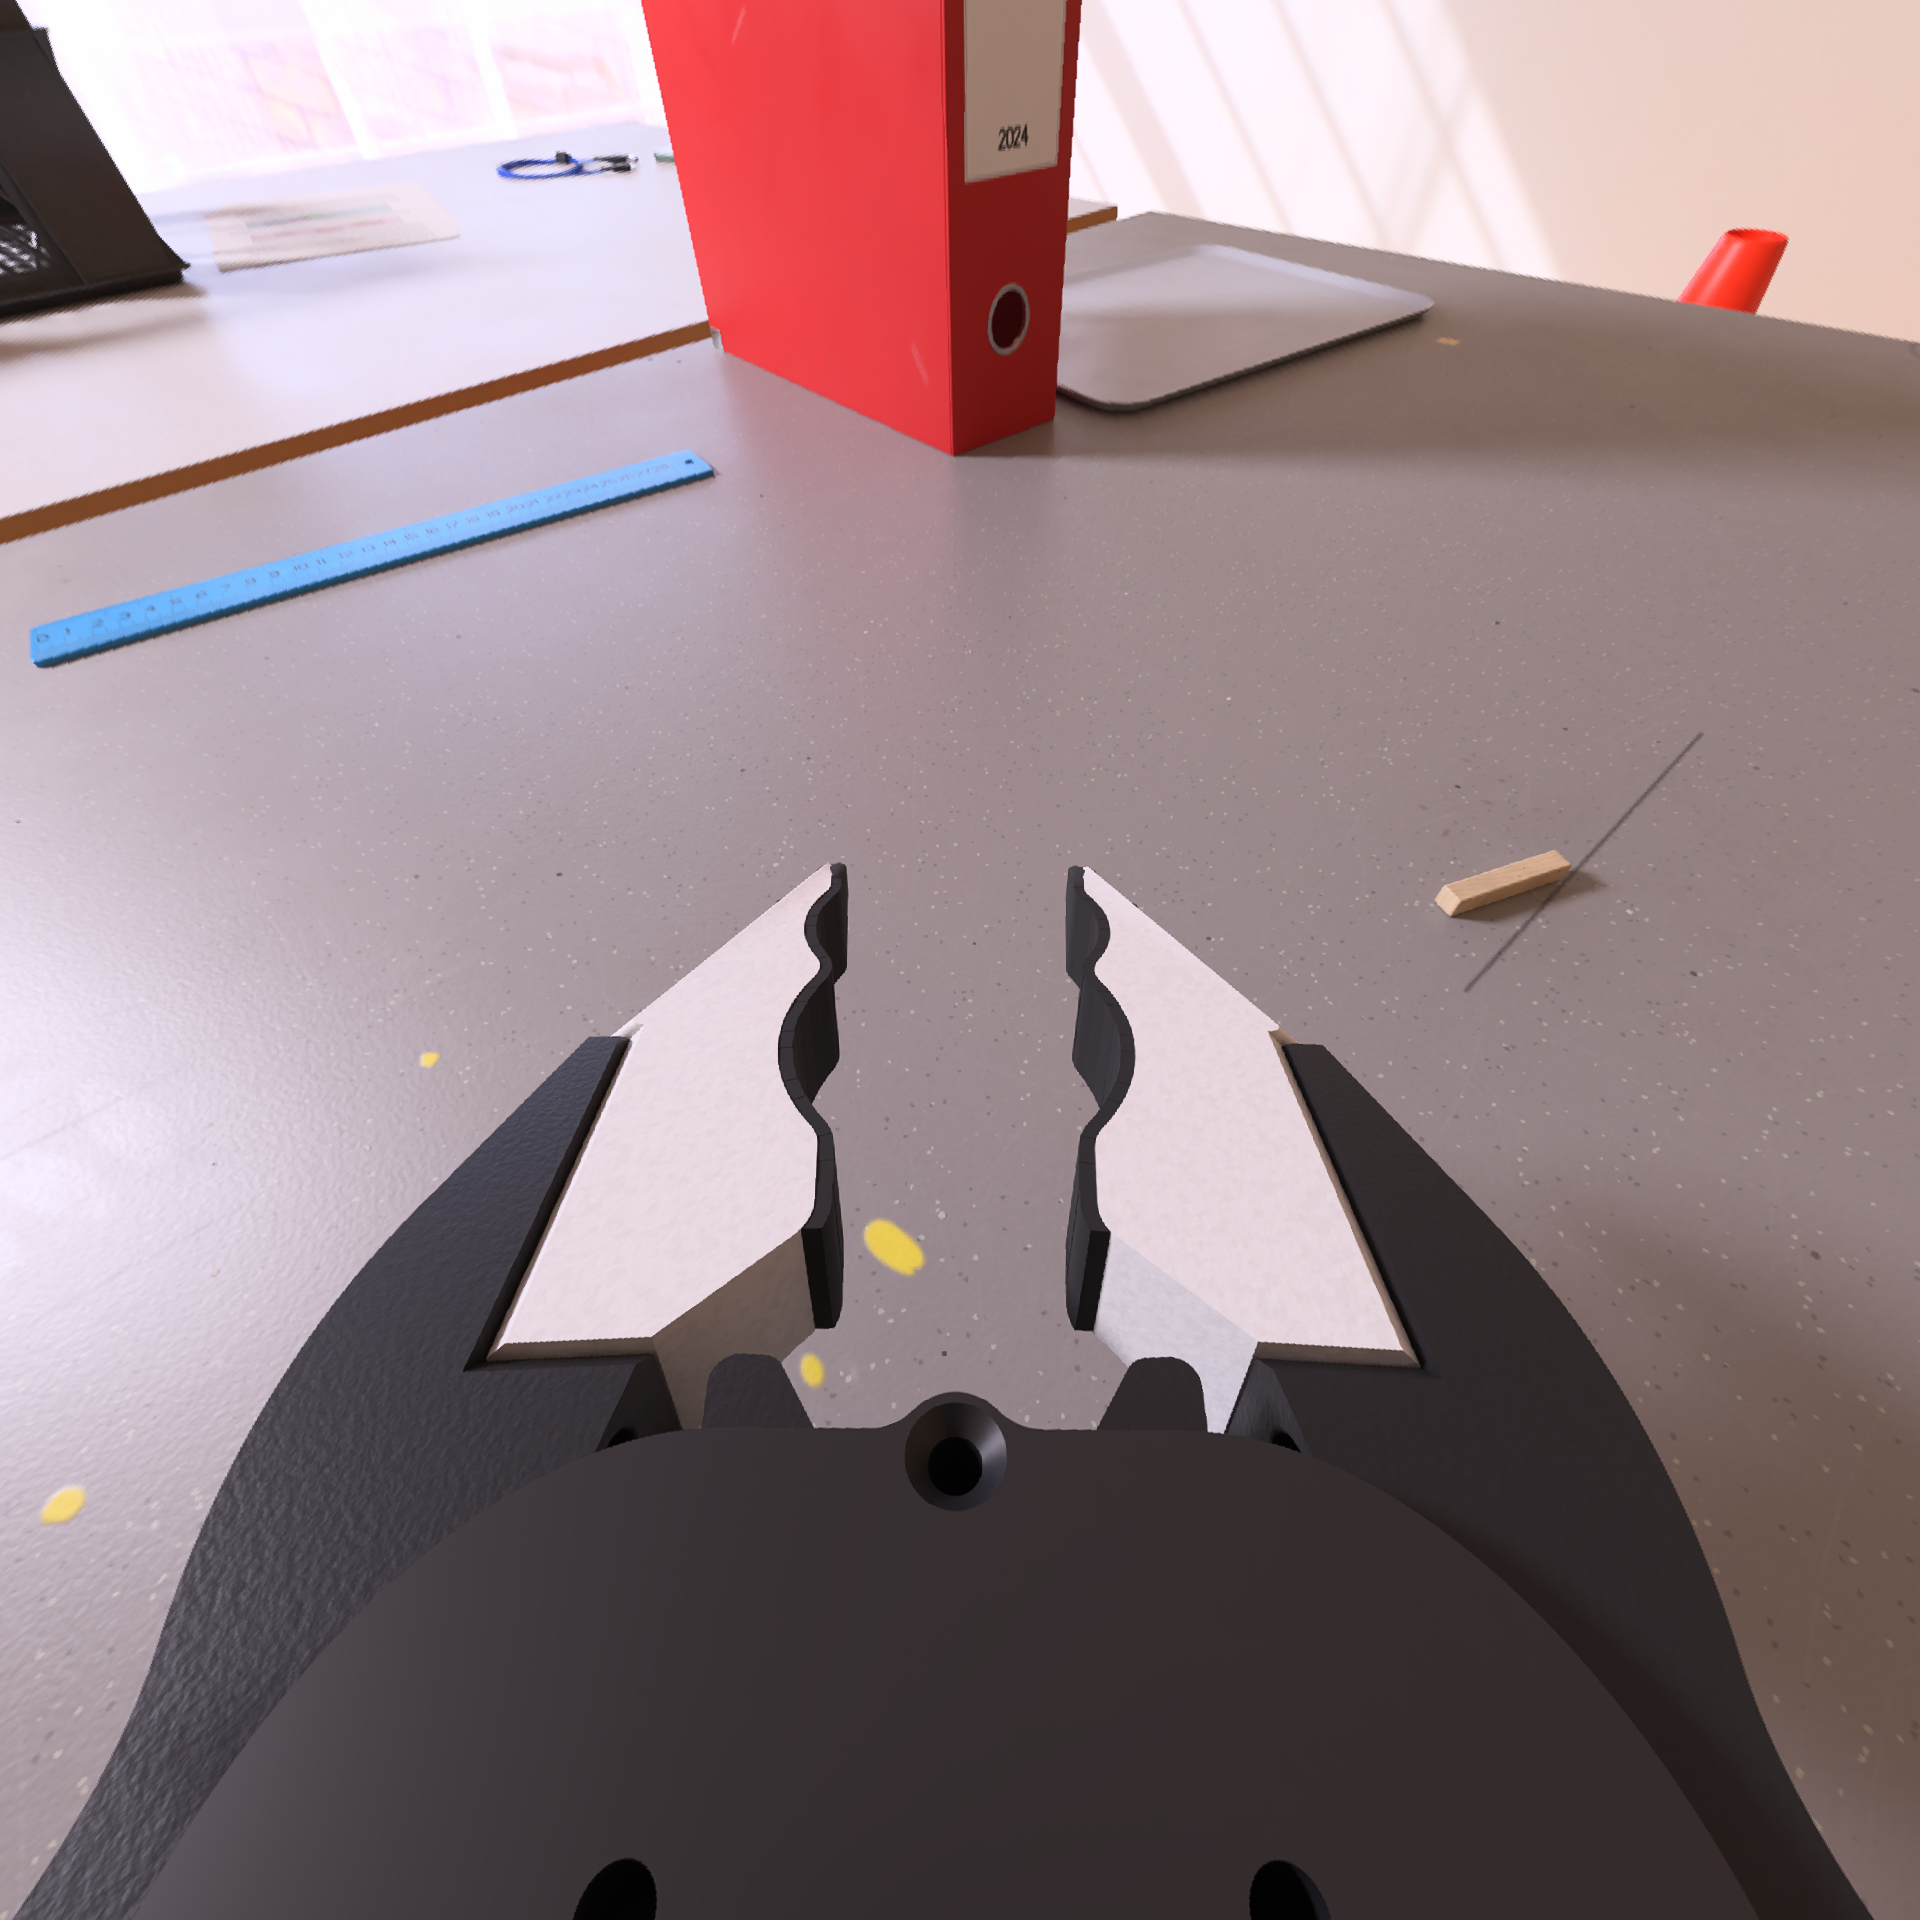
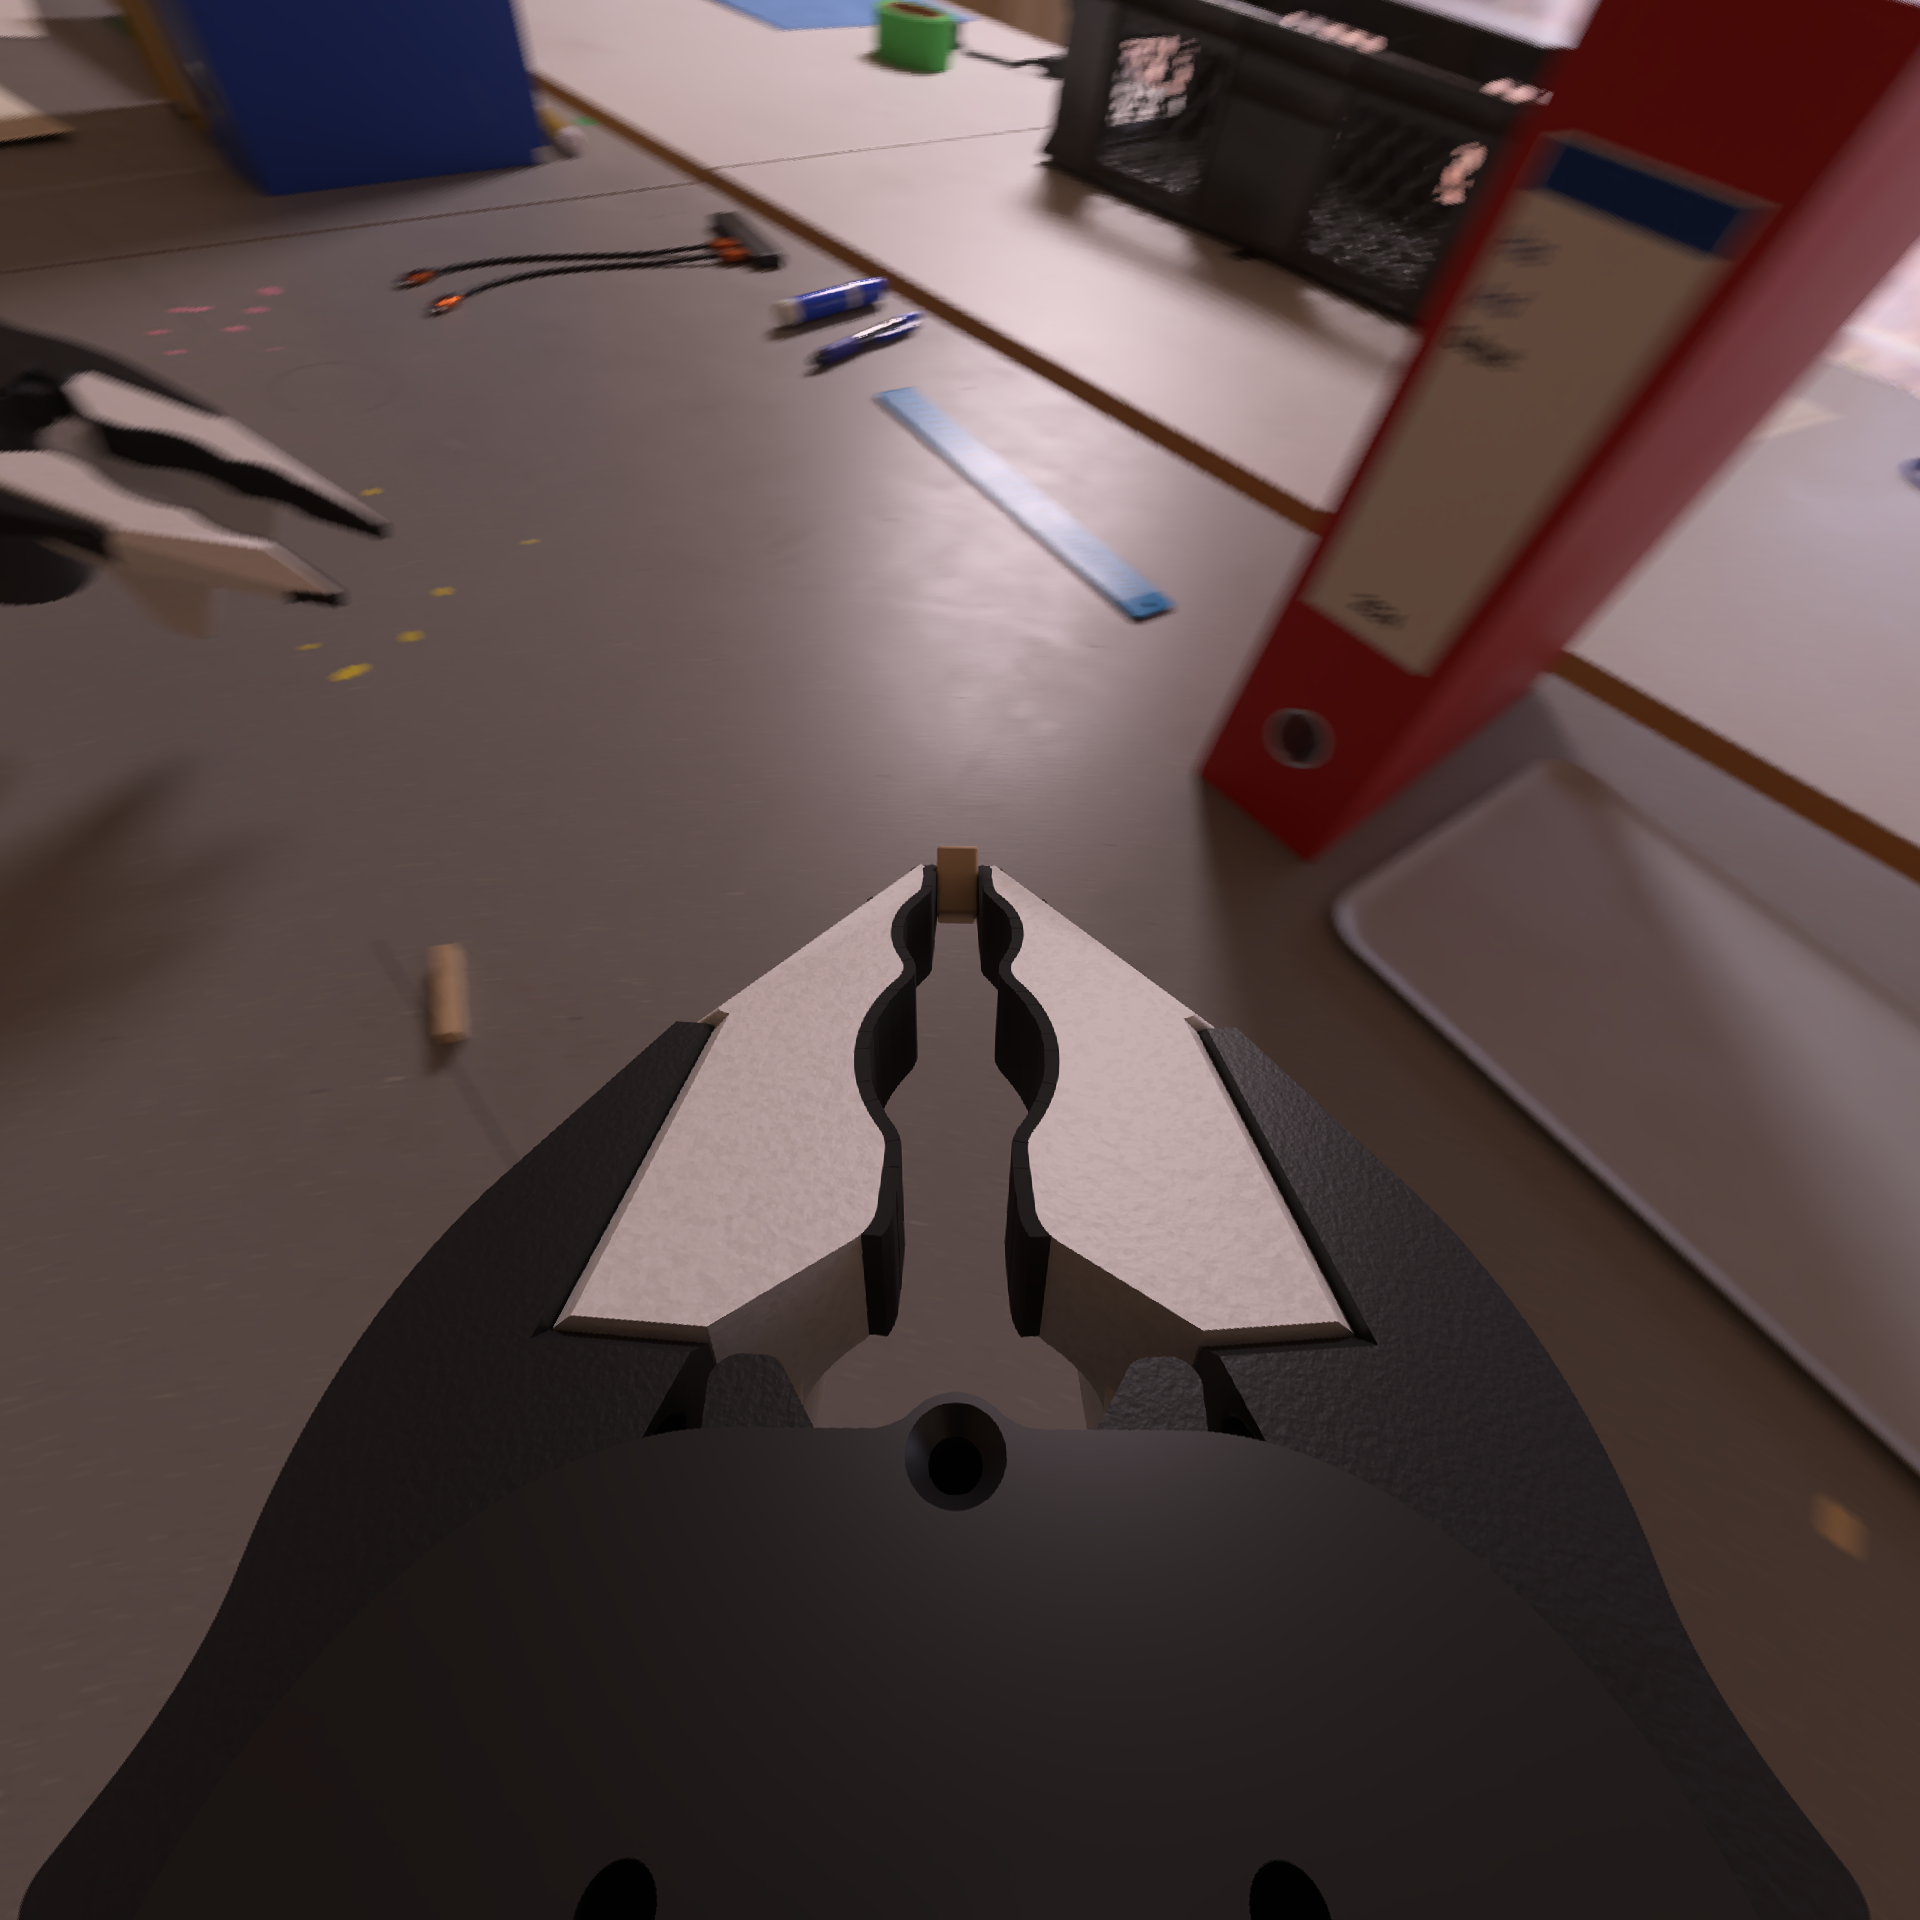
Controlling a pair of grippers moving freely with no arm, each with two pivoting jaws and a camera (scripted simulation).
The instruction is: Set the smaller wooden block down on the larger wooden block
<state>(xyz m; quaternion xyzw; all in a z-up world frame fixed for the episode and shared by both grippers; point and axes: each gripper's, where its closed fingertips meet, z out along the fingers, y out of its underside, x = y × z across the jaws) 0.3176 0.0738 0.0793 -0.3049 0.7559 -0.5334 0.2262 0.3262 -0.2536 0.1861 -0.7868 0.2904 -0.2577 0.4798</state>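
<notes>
My right gripper (image 2: 957,871) is shut on the smaller wooden block (image 2: 957,885), pinched at the fingertips and held above the grey table. The larger wooden block (image 2: 447,992) lies flat on the table to the left of and a little nearer than those fingertips. It also shows in the left wrist view (image 1: 1503,883), ahead and to the right, on a thin dark line. My left gripper (image 1: 956,878) is open and empty over the table. It shows at the far left of the right wrist view (image 2: 358,563).
A red binder (image 1: 883,208) (image 2: 1507,468) stands upright, with a grey tray (image 1: 1226,312) (image 2: 1662,1039) beside it. A blue ruler (image 1: 364,561) (image 2: 1023,499) lies flat. Pens (image 2: 847,312), a cable (image 2: 582,265), a black mesh organizer (image 2: 1278,156) and a blue box (image 2: 353,83) sit farther off.
</notes>
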